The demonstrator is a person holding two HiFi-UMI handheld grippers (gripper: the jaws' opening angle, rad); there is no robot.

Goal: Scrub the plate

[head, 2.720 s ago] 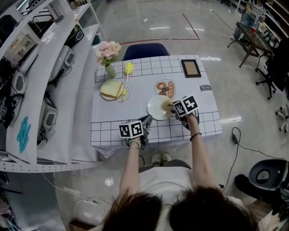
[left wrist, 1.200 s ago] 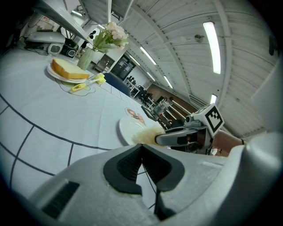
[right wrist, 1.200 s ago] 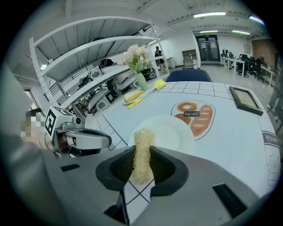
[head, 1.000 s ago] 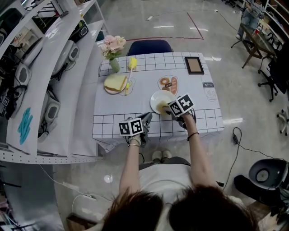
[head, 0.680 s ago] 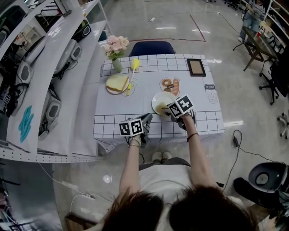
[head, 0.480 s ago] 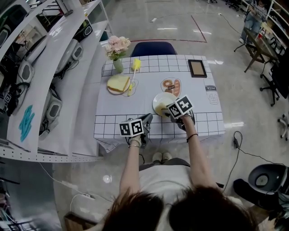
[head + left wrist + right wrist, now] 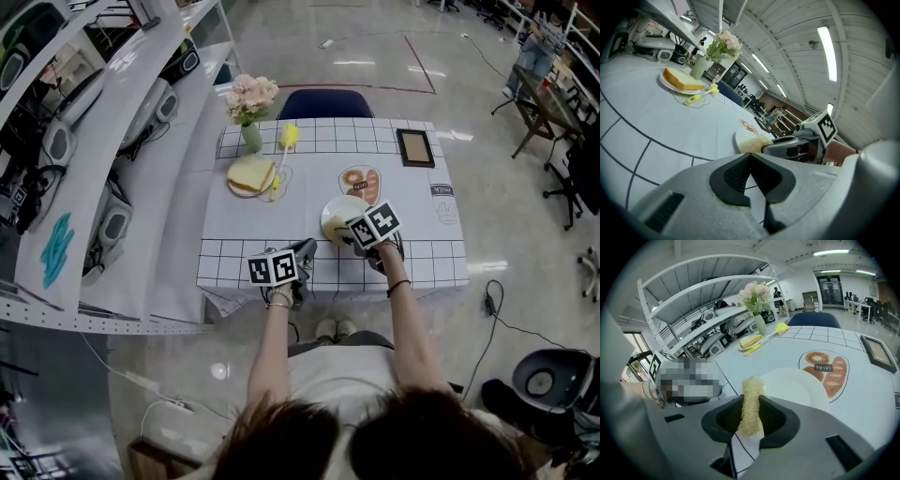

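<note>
A white plate (image 7: 343, 210) lies on the grid-patterned tablecloth, just right of the middle. My right gripper (image 7: 349, 232) is at its near edge, shut on a yellowish loofah scrubber (image 7: 337, 233). In the right gripper view the scrubber (image 7: 751, 401) stands upright between the jaws of the right gripper (image 7: 750, 409), with the plate (image 7: 797, 386) just beyond it. My left gripper (image 7: 305, 249) rests near the table's front edge, left of the plate, shut and empty. In the left gripper view the left gripper (image 7: 751, 158) has its pads pressed together, and the plate (image 7: 744, 137) and scrubber (image 7: 755, 146) lie ahead.
A slice of bread on a plate (image 7: 249, 174), a yellow brush (image 7: 288, 140) and a flower vase (image 7: 251, 111) sit at the back left. A picture frame (image 7: 414, 147) and a printed bread mat (image 7: 361, 183) lie back right. A blue chair (image 7: 325, 102) stands behind; shelves run along the left.
The right gripper with the scrubber has shifted slightly left along the plate's near edge. The left gripper has stayed in place. The head view has drifted a little.
</note>
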